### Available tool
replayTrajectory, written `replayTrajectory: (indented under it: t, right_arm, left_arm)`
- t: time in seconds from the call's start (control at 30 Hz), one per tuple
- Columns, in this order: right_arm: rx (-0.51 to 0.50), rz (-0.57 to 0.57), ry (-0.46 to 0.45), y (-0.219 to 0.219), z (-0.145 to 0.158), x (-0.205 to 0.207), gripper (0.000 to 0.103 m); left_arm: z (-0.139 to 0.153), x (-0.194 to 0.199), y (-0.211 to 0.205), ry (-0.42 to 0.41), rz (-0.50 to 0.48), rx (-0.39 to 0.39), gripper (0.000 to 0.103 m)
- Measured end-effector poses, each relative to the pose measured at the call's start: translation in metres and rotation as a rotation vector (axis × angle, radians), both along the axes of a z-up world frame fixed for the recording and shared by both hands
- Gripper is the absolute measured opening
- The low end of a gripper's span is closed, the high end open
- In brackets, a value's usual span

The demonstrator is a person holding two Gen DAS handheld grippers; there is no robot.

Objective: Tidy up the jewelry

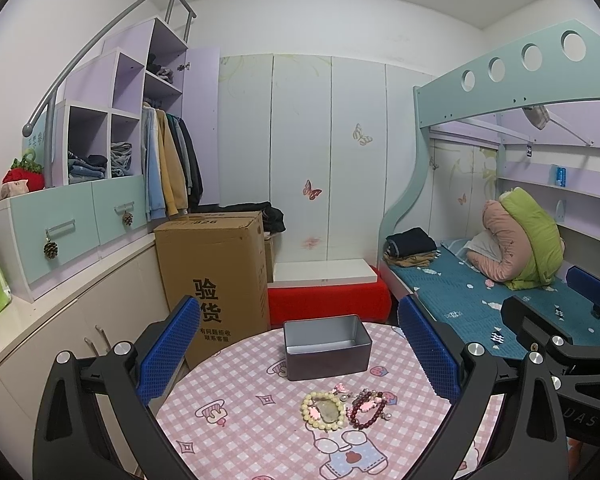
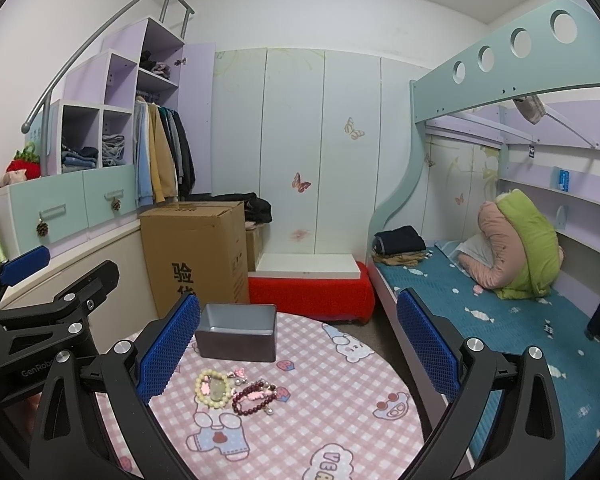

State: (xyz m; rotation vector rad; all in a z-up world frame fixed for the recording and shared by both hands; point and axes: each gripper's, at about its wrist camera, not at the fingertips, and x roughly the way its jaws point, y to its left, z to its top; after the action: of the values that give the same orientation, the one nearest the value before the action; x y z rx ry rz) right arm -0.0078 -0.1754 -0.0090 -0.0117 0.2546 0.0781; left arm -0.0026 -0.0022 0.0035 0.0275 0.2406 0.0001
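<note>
Plainly, both tongs, left (image 1: 296, 360) and right (image 2: 296, 354), hover wide apart and empty; bracelets (image 1: 342, 408) lie loose at six o'clock of the open tin (image 1: 326, 346), ready for loading.

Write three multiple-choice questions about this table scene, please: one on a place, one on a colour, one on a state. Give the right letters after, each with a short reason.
1. Where does the jewelry lie relative to the metal tin?
A. inside the tin
B. on the tablecloth, on the camera side of the tin
C. on the bed

2. What colour are the beads of the bracelet that lies beside the cream one?
A. dark red
B. green
C. blue

3. How do the jaws of the left gripper stand?
A. shut on a bracelet
B. shut on nothing
C. open, holding nothing

Answers: 1 B, the cream bracelet and dark red bracelet rest on the tablecloth, nearer than the tin. 2 A, its beads look dark red. 3 C, the left gripper shows wide-apart blue pads with nothing between.
</note>
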Motion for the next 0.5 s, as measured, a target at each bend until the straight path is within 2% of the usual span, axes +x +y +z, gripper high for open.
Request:
replayTrajectory:
  t: [0.5]
  right_arm:
    - [0.003,0.0,0.01,-0.0033,-0.0043,0.0028,0.096]
  left_arm:
    - [-0.0038,0.0013,0.0012,0.006,0.0,0.003,0.096]
